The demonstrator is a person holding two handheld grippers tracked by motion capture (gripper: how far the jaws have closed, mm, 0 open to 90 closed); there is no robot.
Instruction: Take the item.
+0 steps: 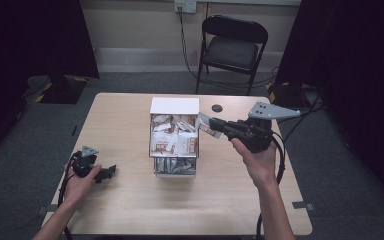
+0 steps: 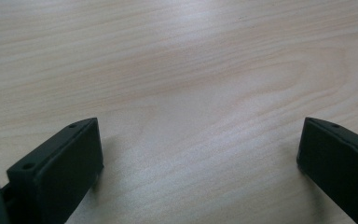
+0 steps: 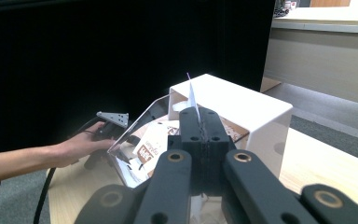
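A white-topped box with a clear front bin stands mid-table, full of several white-and-brown snack packets. Just right of its top, my right gripper is shut on one such packet, held in the air. In the right gripper view the jaws of that gripper pinch the packet edge-on above the white box and its packets. My left gripper rests on the table at the left. Its jaws stand wide apart over bare wood, holding nothing.
A small black round disc lies on the table behind the box. A black folding chair stands beyond the far edge. Dark curtains flank both sides. Cables trail from each gripper off the near edge.
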